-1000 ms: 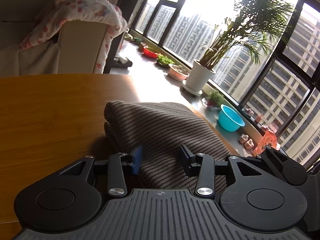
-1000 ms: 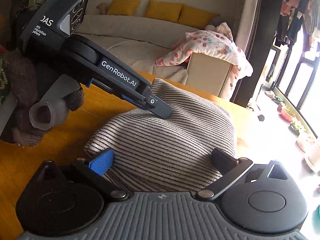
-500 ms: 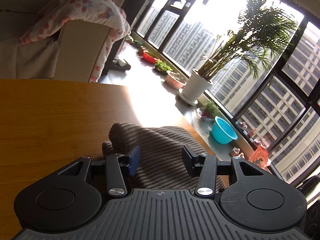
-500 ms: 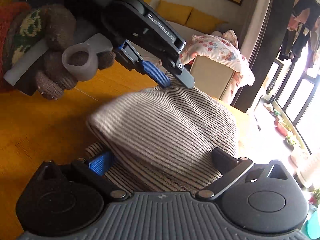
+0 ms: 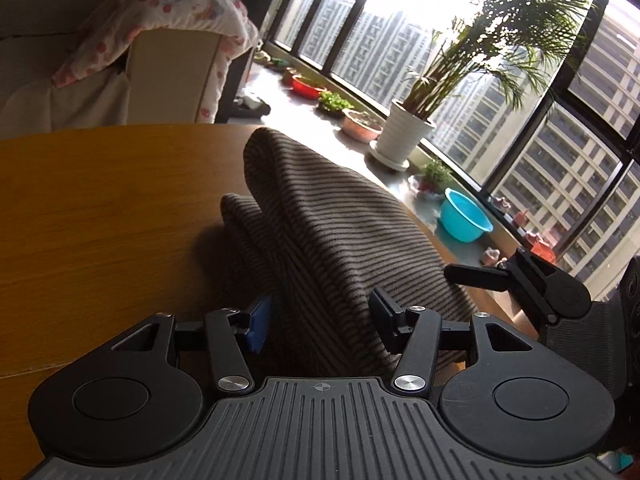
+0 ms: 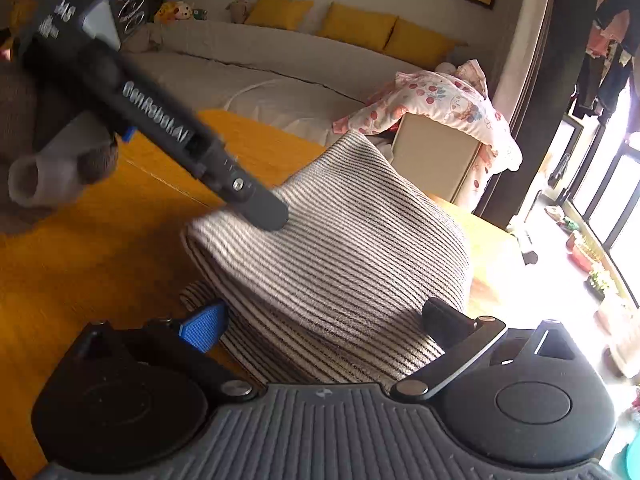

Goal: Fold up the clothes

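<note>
A brown-and-cream striped garment (image 5: 344,232) lies folded in layers on the wooden table (image 5: 100,208). Its top layer humps up in a loose fold. My left gripper (image 5: 320,320) straddles that fold. Its jaws are opening and the pads stand just off the cloth. In the right wrist view the left gripper (image 6: 264,212) reaches down from the upper left onto the garment (image 6: 360,240), its near edge blurred. My right gripper (image 6: 324,320) is wide open, with the garment's near end lying between its fingers. One right finger (image 5: 476,276) shows at the garment's right side.
The table (image 6: 80,272) ends close to the right of the garment. Beyond that edge are a window sill, a potted palm (image 5: 408,136) and a blue basin (image 5: 464,220). Behind it stands a sofa with a floral blanket (image 6: 440,100). A gloved hand (image 6: 96,160) holds the left gripper.
The left gripper rose off the garment, then came back down onto its left part with the jaws wider. The top layer now humps higher. The right gripper has stayed wide open.
</note>
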`<action>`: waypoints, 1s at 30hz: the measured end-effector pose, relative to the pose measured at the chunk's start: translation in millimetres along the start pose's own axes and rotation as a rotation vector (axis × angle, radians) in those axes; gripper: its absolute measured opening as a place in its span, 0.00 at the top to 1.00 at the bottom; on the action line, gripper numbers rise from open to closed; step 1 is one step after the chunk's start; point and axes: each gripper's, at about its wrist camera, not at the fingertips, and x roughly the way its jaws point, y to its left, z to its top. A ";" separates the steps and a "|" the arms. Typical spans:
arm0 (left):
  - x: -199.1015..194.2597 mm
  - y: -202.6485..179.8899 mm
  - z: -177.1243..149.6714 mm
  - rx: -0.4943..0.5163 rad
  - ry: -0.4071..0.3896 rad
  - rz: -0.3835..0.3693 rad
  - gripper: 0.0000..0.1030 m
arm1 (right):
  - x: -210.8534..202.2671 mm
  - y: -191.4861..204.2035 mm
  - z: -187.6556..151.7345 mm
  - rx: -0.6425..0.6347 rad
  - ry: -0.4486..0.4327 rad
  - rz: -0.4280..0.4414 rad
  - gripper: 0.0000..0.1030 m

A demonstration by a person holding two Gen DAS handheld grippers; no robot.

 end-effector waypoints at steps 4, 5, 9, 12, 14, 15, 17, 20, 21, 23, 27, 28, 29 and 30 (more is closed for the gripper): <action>-0.3 14.6 -10.5 -0.067 0.019 -0.036 0.43 | -32.3 -56.3 13.6 0.255 -0.056 0.121 0.00; 0.1 15.6 -11.1 -0.070 0.019 -0.037 0.43 | -33.3 -72.5 16.4 0.326 -0.066 0.133 0.00; 2.8 8.4 -9.9 -0.016 0.022 -0.015 0.42 | -3.8 -122.0 21.5 0.527 -0.047 0.137 0.00; 2.1 6.3 -10.0 0.005 0.028 -0.004 0.41 | 44.6 -149.2 21.7 0.611 0.031 0.107 0.00; 1.5 5.6 -10.4 0.013 0.032 0.001 0.40 | 79.8 -164.6 21.1 0.694 0.101 0.141 0.00; 1.2 5.3 -10.6 0.018 0.034 0.003 0.40 | 95.0 -171.0 20.2 0.750 0.140 0.189 0.00; 1.3 4.9 -10.6 0.027 0.038 0.007 0.40 | 116.2 -175.2 19.9 0.864 0.189 0.317 0.02; 0.9 5.7 -13.0 0.039 0.044 0.014 0.38 | 94.3 -160.8 36.9 0.766 0.077 0.368 0.09; 0.9 6.5 -13.9 0.038 0.046 0.011 0.37 | 82.6 -156.1 40.7 0.722 0.024 0.377 0.11; 1.1 7.4 -15.1 0.035 0.045 0.007 0.35 | 71.2 -151.5 44.4 0.670 -0.012 0.332 0.12; 1.3 3.0 -15.5 0.048 0.032 0.013 0.35 | 92.5 -135.3 36.6 0.435 0.108 0.018 0.06; 1.4 0.8 -15.2 0.054 0.027 0.018 0.35 | 94.2 -131.7 33.3 0.397 0.106 -0.016 0.06; 0.7 -1.9 -15.0 0.065 0.023 0.025 0.35 | 91.5 -130.6 32.3 0.398 0.098 -0.020 0.06; -2.1 -5.3 -13.6 0.081 0.017 0.033 0.36 | 88.4 -129.1 32.7 0.398 0.097 -0.025 0.06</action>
